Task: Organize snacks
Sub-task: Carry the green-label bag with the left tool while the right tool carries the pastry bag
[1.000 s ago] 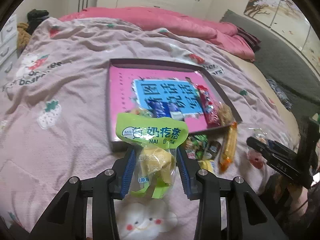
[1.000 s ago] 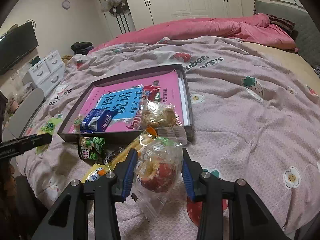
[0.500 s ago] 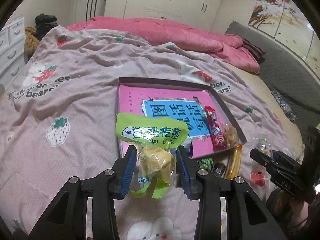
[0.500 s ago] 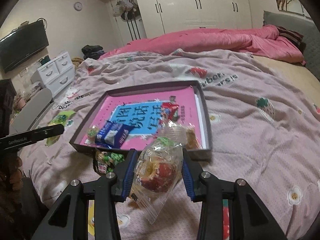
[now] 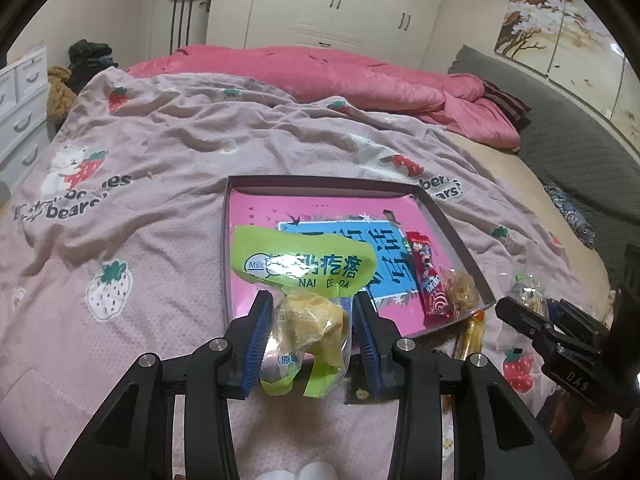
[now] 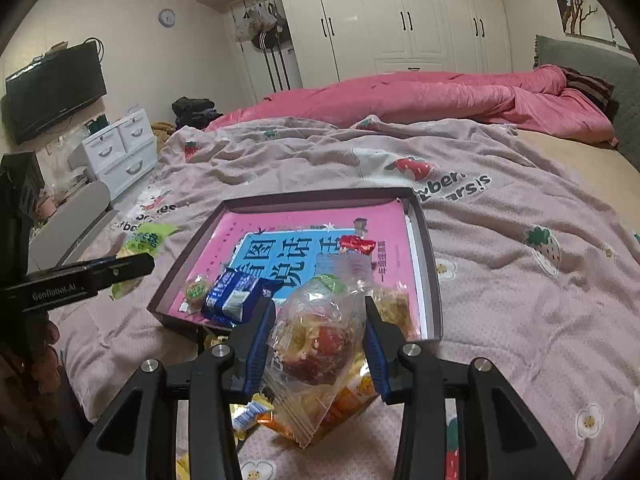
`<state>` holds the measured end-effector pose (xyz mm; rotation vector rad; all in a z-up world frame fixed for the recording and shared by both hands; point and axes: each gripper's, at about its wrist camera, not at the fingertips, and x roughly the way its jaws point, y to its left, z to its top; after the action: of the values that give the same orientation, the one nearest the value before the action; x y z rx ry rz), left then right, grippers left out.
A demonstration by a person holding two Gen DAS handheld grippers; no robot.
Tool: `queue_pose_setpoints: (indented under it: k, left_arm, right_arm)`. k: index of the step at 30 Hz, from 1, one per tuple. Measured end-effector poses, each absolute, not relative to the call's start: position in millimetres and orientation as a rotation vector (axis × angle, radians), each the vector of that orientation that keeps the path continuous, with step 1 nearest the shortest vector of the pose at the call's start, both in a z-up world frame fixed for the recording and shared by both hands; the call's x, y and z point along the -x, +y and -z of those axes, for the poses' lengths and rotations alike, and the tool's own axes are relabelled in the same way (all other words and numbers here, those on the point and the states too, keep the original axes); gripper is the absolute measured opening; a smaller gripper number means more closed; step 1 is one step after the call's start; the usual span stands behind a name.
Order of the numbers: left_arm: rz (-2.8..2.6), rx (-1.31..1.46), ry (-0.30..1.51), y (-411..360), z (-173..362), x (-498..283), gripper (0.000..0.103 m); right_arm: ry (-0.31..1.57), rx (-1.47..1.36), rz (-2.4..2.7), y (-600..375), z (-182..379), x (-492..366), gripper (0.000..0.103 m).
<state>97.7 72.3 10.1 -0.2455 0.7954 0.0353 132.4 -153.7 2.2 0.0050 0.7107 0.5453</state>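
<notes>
Left hand-held gripper [image 5: 310, 334] clenches the green milk-snack bag [image 5: 304, 280]; right hand-held gripper [image 6: 320, 344] clenches a clear pastry packet [image 6: 316, 344], both at the tray's [image 6: 434, 280] near edge. Carry each past the rim, lower, then release.

I note white wardrobes [image 6: 400, 20], a wall clock [image 6: 166, 18], a mounted television [image 6: 52, 88] and white drawers [image 6: 120, 152] beside the bed [image 6: 520, 280].

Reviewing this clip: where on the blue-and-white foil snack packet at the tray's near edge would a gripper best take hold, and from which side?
Grip the blue-and-white foil snack packet across its narrow width at mid-length, coming from above. It lies flat and slanted in the dark shallow tray, so its long edges are exposed, while the near wall probably blocks a low approach.
</notes>
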Motion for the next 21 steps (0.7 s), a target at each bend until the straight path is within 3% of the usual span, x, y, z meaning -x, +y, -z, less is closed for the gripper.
queue_pose_setpoints:
  k: [21]
  left_arm:
    - [-0.029,0.257,0.863,78.6,26.7,-126.4,0.043]
  right_arm:
    - [0.702,0.002,-0.56,-126.7,-4.6,-154.7,0.043]
